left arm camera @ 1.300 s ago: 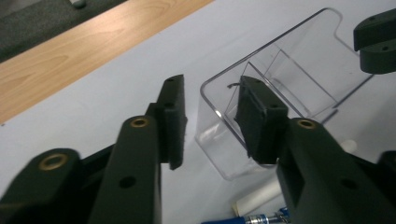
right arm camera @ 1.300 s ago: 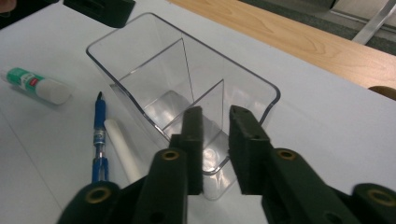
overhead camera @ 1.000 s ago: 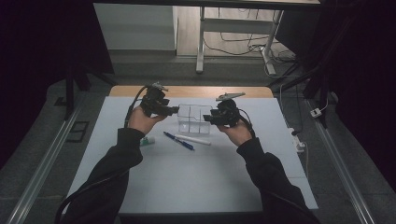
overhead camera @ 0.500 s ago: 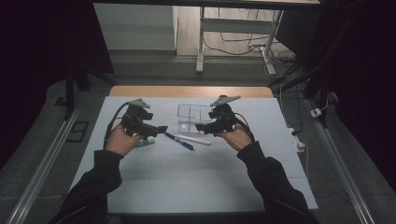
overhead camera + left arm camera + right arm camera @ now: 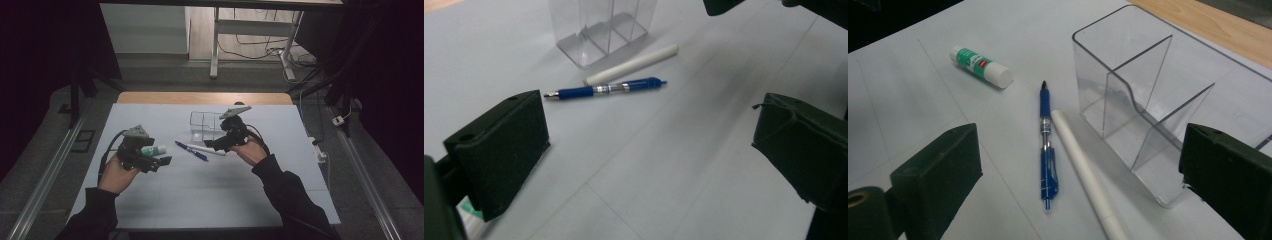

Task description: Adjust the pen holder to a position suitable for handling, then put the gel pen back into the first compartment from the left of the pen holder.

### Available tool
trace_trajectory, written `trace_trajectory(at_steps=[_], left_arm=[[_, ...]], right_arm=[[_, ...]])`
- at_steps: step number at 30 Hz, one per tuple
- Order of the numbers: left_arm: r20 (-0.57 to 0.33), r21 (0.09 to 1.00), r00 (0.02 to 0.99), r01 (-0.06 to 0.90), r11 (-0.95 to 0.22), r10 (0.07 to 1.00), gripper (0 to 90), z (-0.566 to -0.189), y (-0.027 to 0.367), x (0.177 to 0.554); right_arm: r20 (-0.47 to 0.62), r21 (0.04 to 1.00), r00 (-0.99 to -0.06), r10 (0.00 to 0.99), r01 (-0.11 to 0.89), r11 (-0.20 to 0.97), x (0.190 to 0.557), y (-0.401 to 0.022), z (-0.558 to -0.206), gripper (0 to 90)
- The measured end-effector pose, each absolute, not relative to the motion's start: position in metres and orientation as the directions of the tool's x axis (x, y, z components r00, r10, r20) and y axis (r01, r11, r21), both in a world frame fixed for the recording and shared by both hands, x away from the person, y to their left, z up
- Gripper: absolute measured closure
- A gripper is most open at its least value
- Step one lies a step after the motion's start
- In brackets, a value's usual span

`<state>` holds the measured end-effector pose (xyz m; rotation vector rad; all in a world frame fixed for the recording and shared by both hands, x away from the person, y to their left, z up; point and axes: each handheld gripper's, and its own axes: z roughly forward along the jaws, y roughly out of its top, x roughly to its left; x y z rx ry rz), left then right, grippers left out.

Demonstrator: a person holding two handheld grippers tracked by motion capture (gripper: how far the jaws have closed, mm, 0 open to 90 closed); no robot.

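High view: the left gripper (image 5: 162, 162) and right gripper (image 5: 210, 145) hover over the white table (image 5: 200, 190), jaws just spread wide, nothing between them.

Left gripper view: a blue pen (image 5: 606, 89) touches a white pen (image 5: 631, 64) before a clear organizer (image 5: 599, 27).

Right gripper view: a green-labelled glue stick (image 5: 981, 66) lies apart.

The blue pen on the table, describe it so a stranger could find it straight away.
On the white table, look just in front of the clear plastic organizer. Two slim sticks lie side by side there: the blue pen has a see-through middle and dark tip, while its neighbour, the white pen, is plain.
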<state>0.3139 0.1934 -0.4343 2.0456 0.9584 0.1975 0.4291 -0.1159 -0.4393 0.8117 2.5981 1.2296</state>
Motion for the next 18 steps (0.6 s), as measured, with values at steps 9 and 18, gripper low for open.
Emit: trace_trajectory(at_steps=[9,18], left_arm=[[-0.216,0.761,0.693,0.561,-0.326,0.688,0.0,-0.440,0.202,0.274],[-0.238,0.766,0.665,0.576,-0.284,0.708,0.0,-0.452,0.219,0.239]], right_arm=[[0.075,0.744,-0.866,0.494,0.378,0.551,0.423,-0.106,-0.444,0.1],[0.087,0.722,-0.884,0.458,0.373,0.583,0.419,-0.092,-0.453,0.0]])
